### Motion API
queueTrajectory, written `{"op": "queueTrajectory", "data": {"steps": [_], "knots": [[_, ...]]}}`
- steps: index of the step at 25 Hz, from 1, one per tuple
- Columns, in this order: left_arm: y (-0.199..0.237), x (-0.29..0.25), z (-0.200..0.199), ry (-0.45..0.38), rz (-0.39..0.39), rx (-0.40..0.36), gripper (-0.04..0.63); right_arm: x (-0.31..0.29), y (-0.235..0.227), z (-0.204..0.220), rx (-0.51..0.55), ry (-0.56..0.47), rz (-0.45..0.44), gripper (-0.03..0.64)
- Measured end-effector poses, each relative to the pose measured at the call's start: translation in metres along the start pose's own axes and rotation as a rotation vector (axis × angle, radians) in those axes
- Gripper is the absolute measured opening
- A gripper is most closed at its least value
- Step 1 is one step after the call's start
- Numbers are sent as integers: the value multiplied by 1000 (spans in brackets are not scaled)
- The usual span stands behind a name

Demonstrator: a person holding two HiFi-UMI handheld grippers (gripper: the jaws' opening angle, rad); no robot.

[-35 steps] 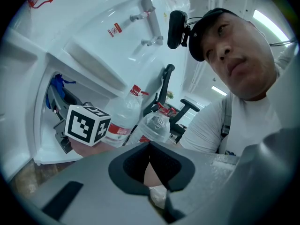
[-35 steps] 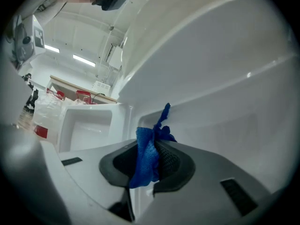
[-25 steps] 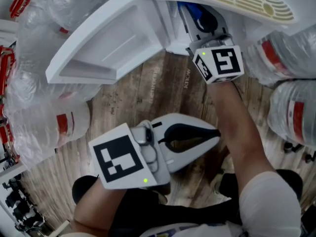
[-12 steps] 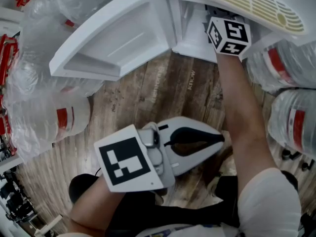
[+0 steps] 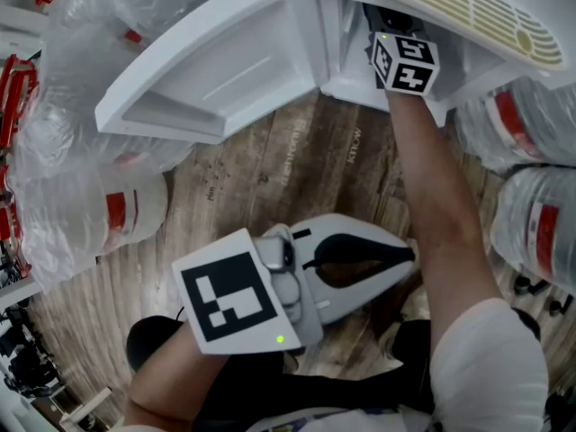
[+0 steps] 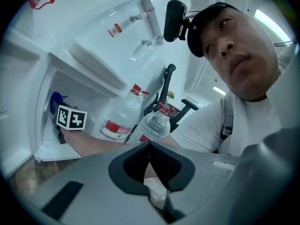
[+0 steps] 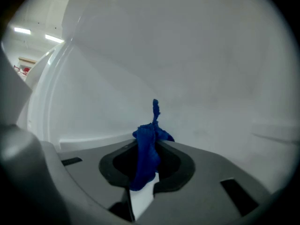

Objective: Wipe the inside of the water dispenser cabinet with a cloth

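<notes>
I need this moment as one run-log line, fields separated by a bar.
right hand-held gripper: shut on blue cloth, inside cabinet | left hand-held gripper: shut, empty, outside cabinet

Water bottles (image 5: 81, 214) crowd both sides of the open cabinet (image 5: 351, 81); its door (image 5: 216, 70) juts left, bare floor (image 5: 297, 160) lies before it.

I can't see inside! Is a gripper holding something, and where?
The right gripper pinches the blue cloth at a bunched fold, ends poking out. The left gripper holds nothing.

The wood-plank floor (image 5: 297, 160) bears the white water dispenser cabinet (image 5: 355, 86), with clear water bottles (image 5: 90, 210) either side
</notes>
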State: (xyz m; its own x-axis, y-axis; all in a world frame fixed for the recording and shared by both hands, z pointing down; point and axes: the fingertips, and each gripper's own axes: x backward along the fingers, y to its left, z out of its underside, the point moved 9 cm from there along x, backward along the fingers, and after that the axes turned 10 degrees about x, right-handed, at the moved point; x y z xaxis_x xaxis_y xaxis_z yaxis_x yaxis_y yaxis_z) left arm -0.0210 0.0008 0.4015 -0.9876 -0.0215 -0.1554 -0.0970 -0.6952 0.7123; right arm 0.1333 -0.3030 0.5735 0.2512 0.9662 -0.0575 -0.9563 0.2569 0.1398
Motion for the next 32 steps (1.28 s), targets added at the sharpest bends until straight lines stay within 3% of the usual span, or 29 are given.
{"op": "queueTrajectory", "data": {"steps": [8,15,25,28,32], "knots": [[-1,7,2,-5,-9,4,3,-4,10,34,12,139,-28,69],[-2,8,1,-8,-5,-5,3,11,14,3,42,46,0,69],[-2,7,3,-4,-2,-9,3,38,-7,-85,82,-232,135,67],[-3,7,3,-3,-3,-10,3,35,-18,-82,77,-220,151,64],[-2,6,3,-3,-9,-2,2,28,-22,-51,78,-129,139,64]]}}
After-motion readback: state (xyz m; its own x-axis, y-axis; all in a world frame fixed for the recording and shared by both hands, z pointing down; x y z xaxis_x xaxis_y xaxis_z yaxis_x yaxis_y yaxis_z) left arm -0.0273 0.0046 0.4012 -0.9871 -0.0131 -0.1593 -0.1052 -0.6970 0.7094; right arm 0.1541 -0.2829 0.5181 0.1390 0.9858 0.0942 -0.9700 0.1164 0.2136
